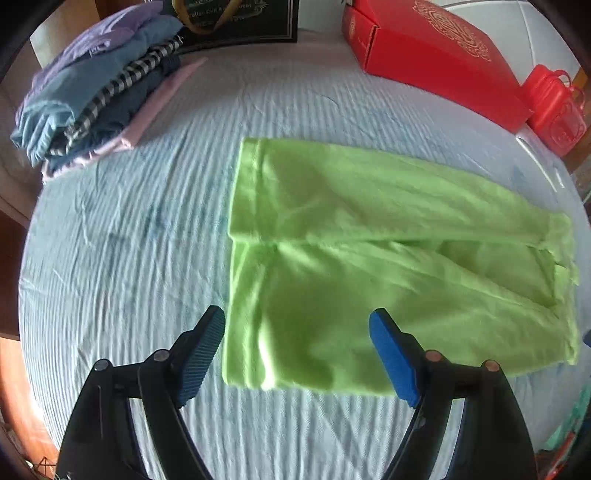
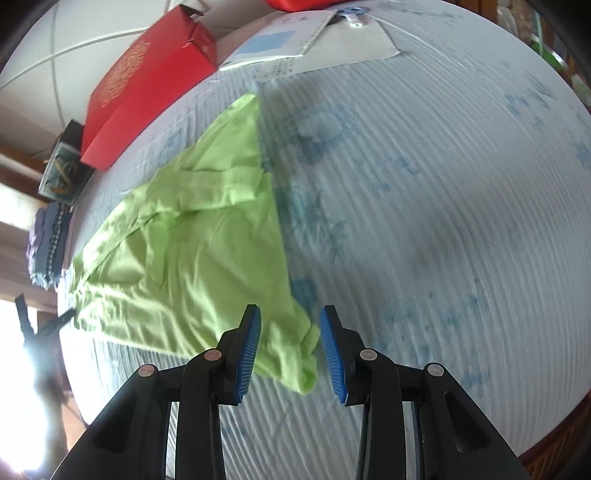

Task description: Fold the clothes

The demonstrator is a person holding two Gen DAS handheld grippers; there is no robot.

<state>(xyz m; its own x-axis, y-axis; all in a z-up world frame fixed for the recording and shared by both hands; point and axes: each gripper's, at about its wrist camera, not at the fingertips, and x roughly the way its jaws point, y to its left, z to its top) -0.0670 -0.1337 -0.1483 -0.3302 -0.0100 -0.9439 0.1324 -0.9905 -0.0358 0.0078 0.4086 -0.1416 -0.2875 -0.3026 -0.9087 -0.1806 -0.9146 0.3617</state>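
A lime-green garment [image 1: 388, 266] lies flat, folded lengthwise, on the light blue ribbed sheet [image 1: 129, 240]. My left gripper [image 1: 297, 332] is open and empty, its blue pads straddling the garment's near left corner just above it. In the right wrist view the same garment [image 2: 192, 240] stretches away to the left. My right gripper [image 2: 290, 325] is open, with the garment's near right corner between its pads but not pinched. The left gripper's fingertips [image 2: 62, 317] show faintly at the garment's far end.
A stack of folded clothes [image 1: 96, 85] sits at the back left. A red box [image 1: 436, 55] and a red container [image 1: 554, 107] stand at the back right, a dark gift bag [image 1: 240, 18] behind. Papers [image 2: 306, 40] lie at the sheet's far edge.
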